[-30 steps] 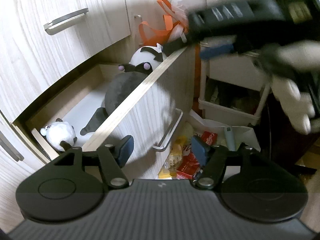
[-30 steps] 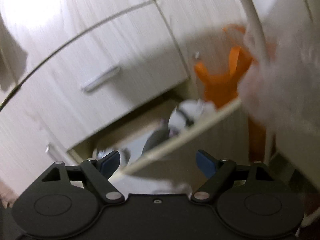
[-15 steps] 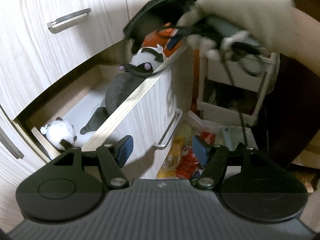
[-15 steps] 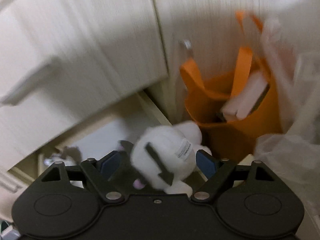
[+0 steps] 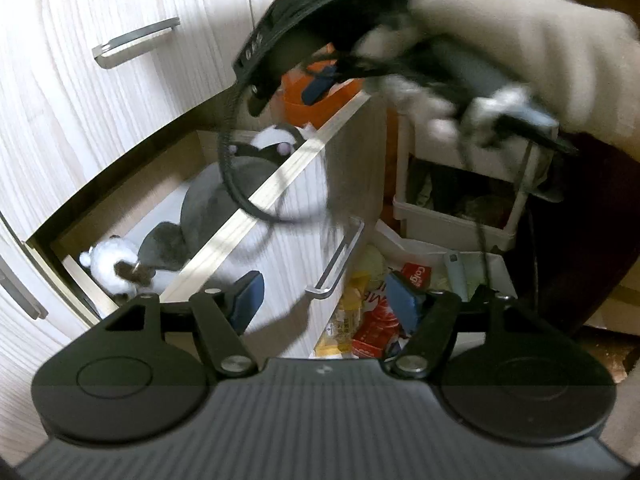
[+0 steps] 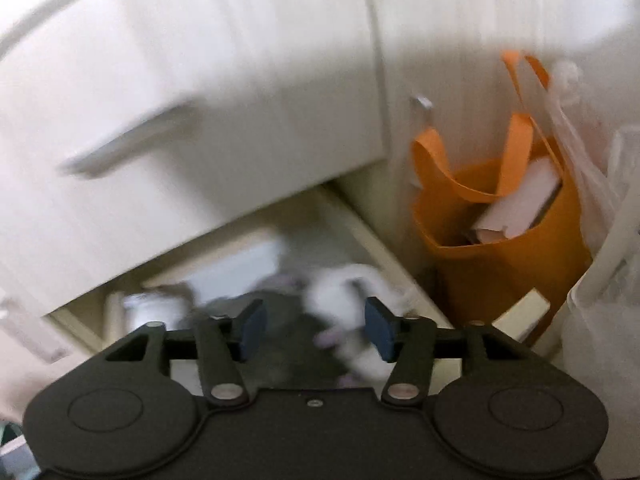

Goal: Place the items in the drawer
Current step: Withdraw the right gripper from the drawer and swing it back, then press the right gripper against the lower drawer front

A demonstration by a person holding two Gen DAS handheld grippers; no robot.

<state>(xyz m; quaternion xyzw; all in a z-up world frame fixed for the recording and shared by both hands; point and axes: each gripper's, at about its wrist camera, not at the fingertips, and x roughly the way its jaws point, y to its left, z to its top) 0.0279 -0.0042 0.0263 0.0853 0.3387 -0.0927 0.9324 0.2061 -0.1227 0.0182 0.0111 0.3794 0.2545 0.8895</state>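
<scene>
The wooden drawer (image 5: 280,184) stands pulled open. Inside lie a grey and white plush toy (image 5: 208,204) and a small white plush (image 5: 110,262) at the near end. My left gripper (image 5: 324,300) is open and empty, in front of the drawer front near its metal handle (image 5: 336,260). My right gripper (image 6: 314,328) is open and empty, just above the plush toy's white head (image 6: 352,280), which is blurred. The right gripper also shows in the left wrist view (image 5: 288,60), held by a gloved hand above the drawer's far end.
An orange bag (image 6: 500,216) holding a paper roll hangs on the cabinet side right of the drawer. A white cart (image 5: 460,216) and a box of packets (image 5: 380,312) stand on the floor right of the drawer. A closed drawer with a handle (image 5: 136,42) is above.
My right gripper has swung in over the far end of the drawer and its jaws have narrowed. The plush toy's head has sunk lower into the drawer. My left gripper has barely moved.
</scene>
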